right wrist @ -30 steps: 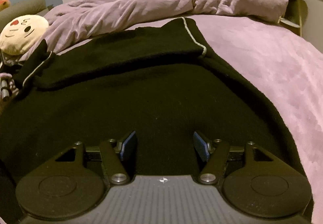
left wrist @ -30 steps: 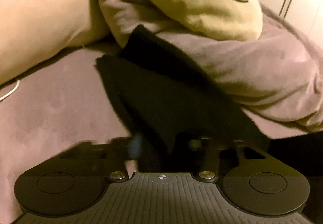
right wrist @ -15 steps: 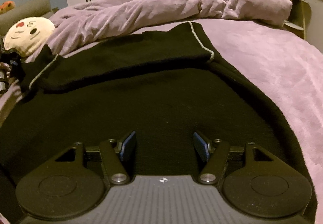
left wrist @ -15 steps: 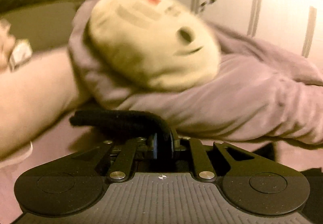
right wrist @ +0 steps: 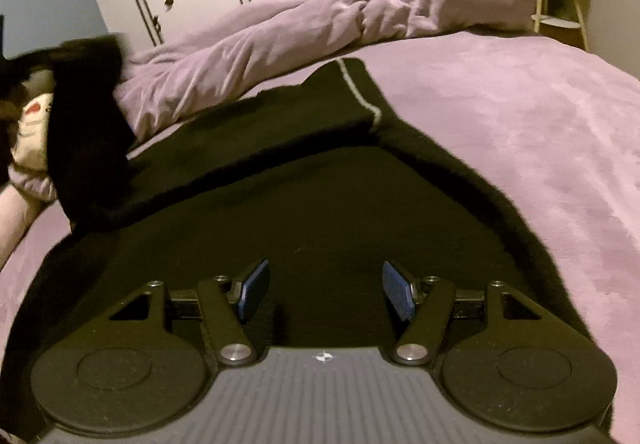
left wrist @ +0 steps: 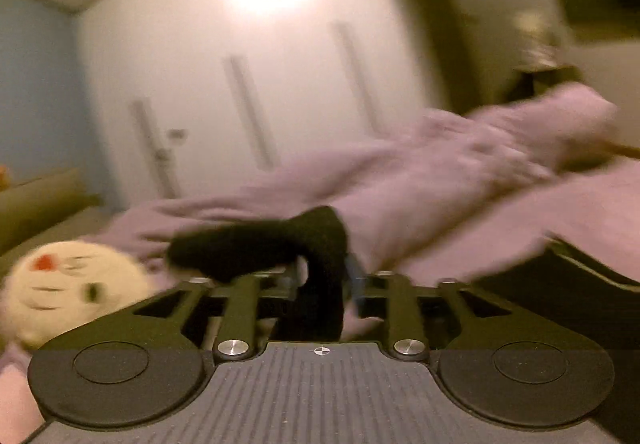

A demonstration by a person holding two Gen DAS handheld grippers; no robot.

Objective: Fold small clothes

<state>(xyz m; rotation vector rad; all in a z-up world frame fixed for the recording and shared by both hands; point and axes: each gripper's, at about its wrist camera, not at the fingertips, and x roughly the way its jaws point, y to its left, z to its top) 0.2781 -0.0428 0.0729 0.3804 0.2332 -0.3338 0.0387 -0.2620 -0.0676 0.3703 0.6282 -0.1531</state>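
Black garment [right wrist: 320,204] lies spread on the purple bedspread [right wrist: 520,116], its left edge lifted, pinched in my left gripper [left wrist: 326,280]. My right gripper [right wrist: 324,290] hovers spread wide above the near hem; bare bedspread lies right.

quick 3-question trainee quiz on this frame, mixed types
1. True or false: the right tongs are shut on the black knit garment.
2. Which tongs grip a lifted part of that garment? A) left B) right C) neither
3. Fill in: the garment lies on a ___ bedspread.

Key: 1 false, they are open above it. 2 A, the left tongs pinch a raised black fold. 3 purple.
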